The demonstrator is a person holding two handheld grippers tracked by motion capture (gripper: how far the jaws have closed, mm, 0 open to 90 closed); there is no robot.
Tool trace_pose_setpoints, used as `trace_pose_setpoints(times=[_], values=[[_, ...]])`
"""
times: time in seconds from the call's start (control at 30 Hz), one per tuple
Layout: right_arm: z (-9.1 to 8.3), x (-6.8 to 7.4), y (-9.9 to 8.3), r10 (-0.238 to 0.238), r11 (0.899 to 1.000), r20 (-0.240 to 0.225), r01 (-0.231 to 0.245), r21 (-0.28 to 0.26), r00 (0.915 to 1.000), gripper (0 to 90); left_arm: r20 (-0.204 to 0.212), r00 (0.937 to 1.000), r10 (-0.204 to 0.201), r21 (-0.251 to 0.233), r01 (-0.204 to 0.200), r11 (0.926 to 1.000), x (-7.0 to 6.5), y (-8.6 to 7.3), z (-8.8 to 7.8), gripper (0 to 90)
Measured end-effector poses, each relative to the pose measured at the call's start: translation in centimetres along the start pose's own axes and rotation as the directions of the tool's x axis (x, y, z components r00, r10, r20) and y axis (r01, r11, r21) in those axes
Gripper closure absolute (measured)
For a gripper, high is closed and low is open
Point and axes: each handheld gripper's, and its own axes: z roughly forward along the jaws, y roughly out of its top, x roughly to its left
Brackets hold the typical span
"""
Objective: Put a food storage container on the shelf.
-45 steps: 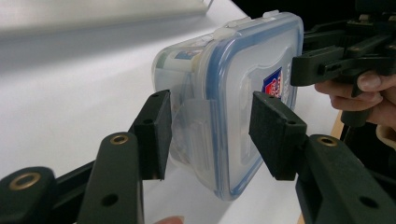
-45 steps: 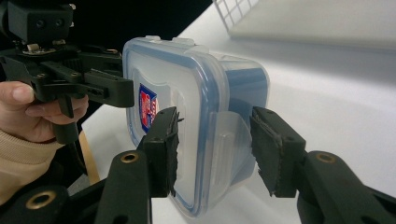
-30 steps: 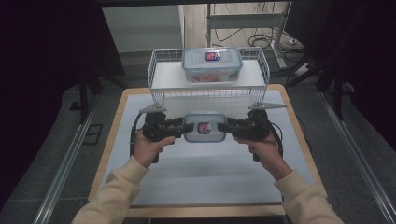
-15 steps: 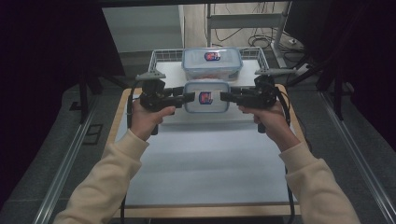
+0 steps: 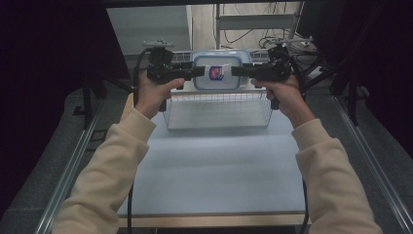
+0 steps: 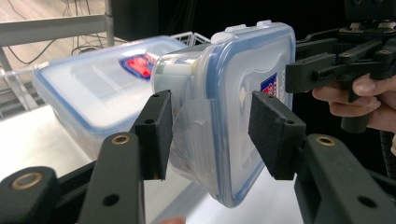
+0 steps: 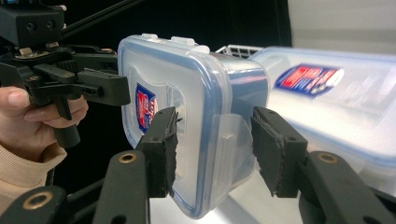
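Note:
A small clear container with a blue-rimmed lid (image 5: 216, 72) hangs in the air above the back of the wire basket (image 5: 217, 111), tipped on its edge. My left gripper (image 5: 198, 72) is shut on its left end, and my right gripper (image 5: 237, 71) is shut on its right end. In the left gripper view the pads (image 6: 156, 133) clamp the small container (image 6: 229, 107) by its side latch. The right gripper view has the same container (image 7: 187, 126) pinched between its pads (image 7: 275, 149). A larger lidded container (image 6: 93, 88) lies just behind and below it.
The wire basket stands at the far end of the pale blue table (image 5: 214, 161). Dark curtains hang on both sides, and metal rails (image 5: 73, 161) run along the table. Cables and a shelf frame (image 5: 253, 22) sit behind the basket.
Both grippers have lifted the small container from the table in front of the basket, up and forward, until it hangs over the basket's back part near the larger container.

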Motion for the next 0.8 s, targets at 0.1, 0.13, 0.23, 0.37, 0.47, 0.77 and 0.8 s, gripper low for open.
trace_pose_setpoints(times=[0.1, 0.13, 0.23, 0.37, 0.47, 0.77, 0.8], values=[[0.1, -0.6, 1.5, 0.0, 1.0, 0.01, 0.0, 0.005, 1.0, 52.0, 0.009, 1.0, -0.001, 0.0, 0.001, 1.0, 0.8, 1.4, 0.6, 51.0], [0.1, -0.6, 1.5, 0.0, 1.0, 0.01, 0.0, 0.005, 1.0, 52.0, 0.009, 1.0, -0.001, 0.0, 0.001, 1.0, 0.8, 1.4, 0.6, 51.0], [0.3, -1.5, 2.9, 0.004, 1.0, 0.019, -0.005, 0.01, 0.9998, 51.9, 0.015, 0.9999, -0.004, -0.003, 0.004, 1.0, 1.6, 2.5, 1.4, 50.9], [0.8, -2.7, 4.4, 0.012, 0.999, 0.038, -0.013, 0.029, 0.9992, 51.5, 0.027, 0.9992, -0.03, -0.009, 0.03, 0.9995, 3.0, 3.2, 2.7, 50.9], [1.4, -3.7, 4.9, 0.025, 0.998, 0.049, -0.027, 0.048, 0.9985, 51.2, 0.034, 0.998, -0.053, -0.007, 0.053, 0.9986, 4.0, 3.2, 3.6, 50.8], [2.8, -6.1, 5.2, 0.085, 0.993, 0.077, -0.09, 0.072, 0.9934, 50.2, 0.04, 0.9931, -0.11, 0.018, 0.109, 0.9938, 5.9, 3.1, 5.7, 50.5], [2.8, -6.3, 5.2, 0.098, 0.993, 0.076, -0.103, 0.065, 0.9923, 50.2, 0.04, 0.9924, -0.116, 0.018, 0.116, 0.9931, 6.0, 3.2, 5.8, 50.6]])
